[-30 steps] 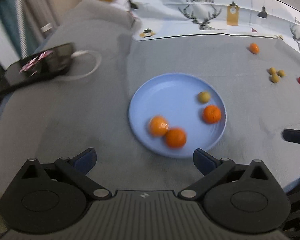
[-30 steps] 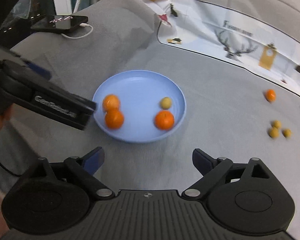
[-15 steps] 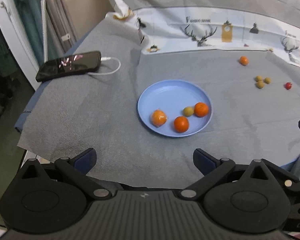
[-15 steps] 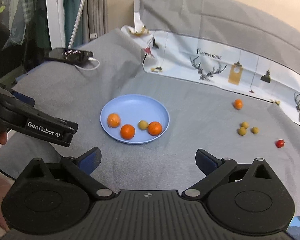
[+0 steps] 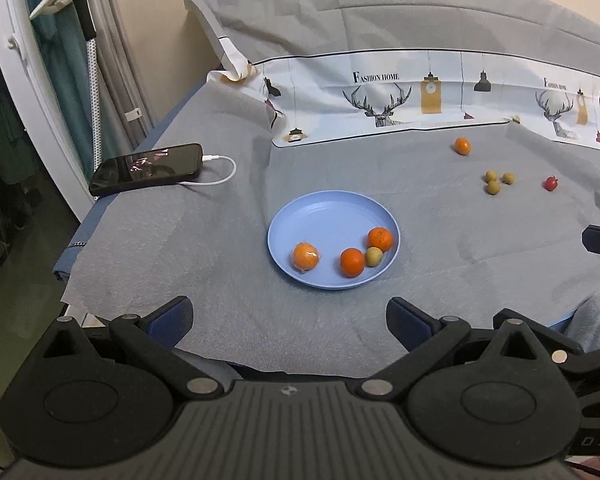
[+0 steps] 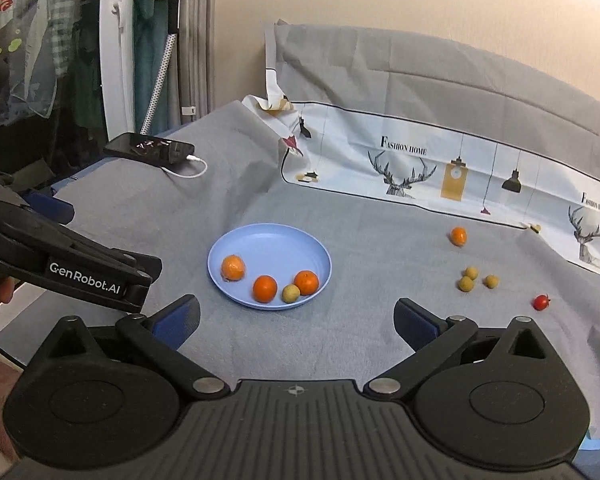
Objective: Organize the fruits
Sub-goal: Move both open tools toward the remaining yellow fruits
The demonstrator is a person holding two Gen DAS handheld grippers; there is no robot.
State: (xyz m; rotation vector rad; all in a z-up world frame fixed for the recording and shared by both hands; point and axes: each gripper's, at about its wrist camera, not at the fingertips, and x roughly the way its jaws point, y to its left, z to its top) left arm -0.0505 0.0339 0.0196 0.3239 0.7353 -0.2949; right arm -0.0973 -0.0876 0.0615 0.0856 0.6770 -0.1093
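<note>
A: So, both grippers are hanging back at the bottom of their frames. Left gripper (image 5: 288, 320) is sitting released, jaws wide, nothing between them. Right gripper (image 6: 296, 320) has just been opening too, jaws spread, nothing between them.

B: Where's the fruit sitting?

A: Blue plate (image 6: 260, 240) is lying mid-frame on the grey cloth (image 6: 360, 340). It's holding three oranges (image 6: 265, 288) plus one small yellow-green fruit (image 6: 291, 293), which is touching the right-hand orange. All four are crowding the near rim, probably because they're getting dropped in from this side.

B: And what's waiting?

A: One loose orange (image 6: 458, 236) is sitting right of centre near the printed deer cloth (image 6: 420, 160), three yellow-green fruits (image 6: 466, 283) are clustering below it, and a red one (image 6: 541, 302) is lying further right. All well apart from the plate.

B: Why's everything hanging open?

A: Probably resetting between picks; the right side looks closer to the leftovers. Phone (image 5: 148, 168) is charging at the upper left, out of the way.
</note>
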